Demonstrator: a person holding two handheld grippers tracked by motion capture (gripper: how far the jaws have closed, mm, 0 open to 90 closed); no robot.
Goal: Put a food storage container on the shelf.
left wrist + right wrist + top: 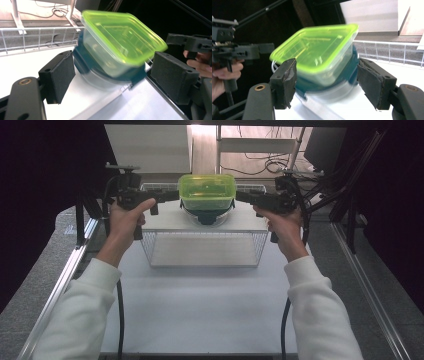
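Observation:
A clear box with a lime-green lid rests on a second clear container with a dark teal lid. Both stand on a white shelf over a wire basket. My left gripper is open at the box's left side. My right gripper is open at its right side. In each gripper view the pads stand wide apart with the box just ahead of them. I cannot tell whether any pad touches it.
A second wire rack runs behind the stack. White table surface stretches toward the person, whose white sleeves come in from the bottom. Metal rails and dark frame bars flank the table. Cables trail from both grippers.

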